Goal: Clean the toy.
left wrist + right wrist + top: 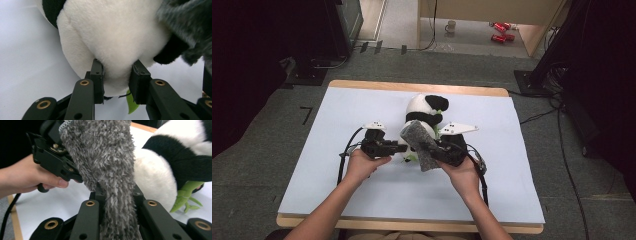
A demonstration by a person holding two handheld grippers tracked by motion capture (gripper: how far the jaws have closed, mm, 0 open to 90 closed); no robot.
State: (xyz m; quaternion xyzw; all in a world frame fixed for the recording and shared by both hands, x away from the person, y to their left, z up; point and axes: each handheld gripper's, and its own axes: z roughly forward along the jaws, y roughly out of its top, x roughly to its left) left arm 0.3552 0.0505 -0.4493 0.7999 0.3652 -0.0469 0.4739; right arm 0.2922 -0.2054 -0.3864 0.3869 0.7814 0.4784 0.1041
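Observation:
A black-and-white plush panda (422, 114) with a green bamboo sprig sits near the middle of the white table cover (337, 125). My left gripper (401, 148) comes at it from the left and is shut on the panda's white lower body (115, 45), both pads (97, 75) pressed into the fur. My right gripper (438, 149) is shut on a shaggy grey cloth (421, 145), which stands up between the two grippers and leans against the panda. In the right gripper view the grey cloth (110, 170) rises from between the jaws, with the panda (160, 175) to its right.
The wooden table edge (417, 88) runs along the back. Beyond it on the floor stand a mug (451, 26) and red cans (501, 31). Cables (562, 140) trail over the floor at the right. Dark equipment stands at both sides.

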